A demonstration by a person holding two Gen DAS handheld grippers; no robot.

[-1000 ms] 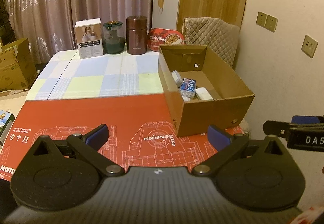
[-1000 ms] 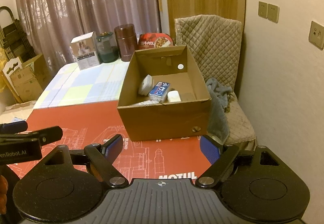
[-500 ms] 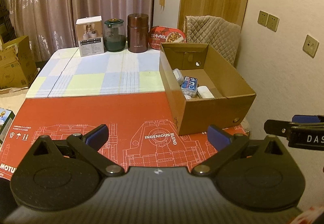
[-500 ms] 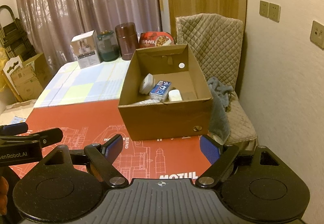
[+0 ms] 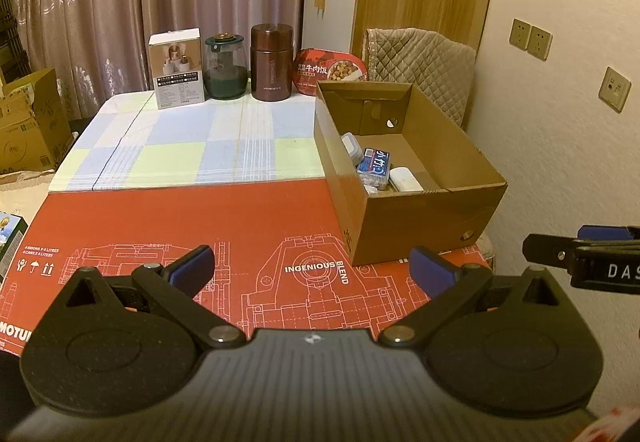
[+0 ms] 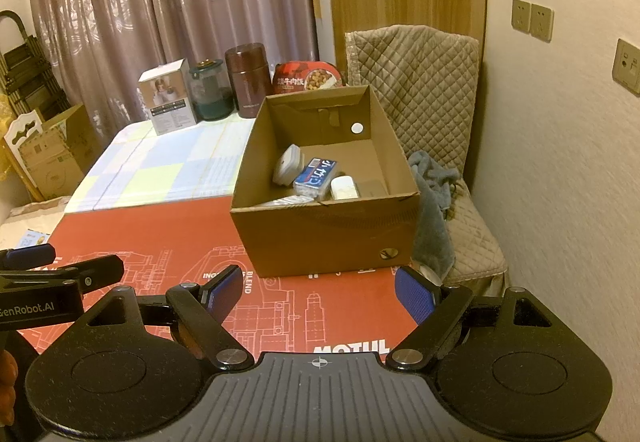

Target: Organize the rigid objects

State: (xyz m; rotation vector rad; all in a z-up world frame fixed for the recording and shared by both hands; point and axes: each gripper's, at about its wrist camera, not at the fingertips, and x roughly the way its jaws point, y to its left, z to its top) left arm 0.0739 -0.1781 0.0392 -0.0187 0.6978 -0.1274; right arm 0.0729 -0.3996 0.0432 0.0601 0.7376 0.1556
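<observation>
Here we hold both tools spread with nothing between the pads, the left tool (image 5: 313,271) and right tool (image 6: 319,291) over the red mat (image 5: 240,218) on the table (image 5: 192,146). The cardboard box (image 6: 320,230) stands at the table's right edge, with a blue packet (image 6: 316,173) and a white case (image 6: 344,187) inside. Only the right view shows the grey towel (image 6: 434,198) on the quilted chair (image 6: 420,82). At the far edge, before the curtains (image 5: 120,2), stand a white carton (image 5: 178,68), glass jar (image 5: 225,68), brown flask (image 5: 272,62) and red bowl (image 5: 331,68)
</observation>
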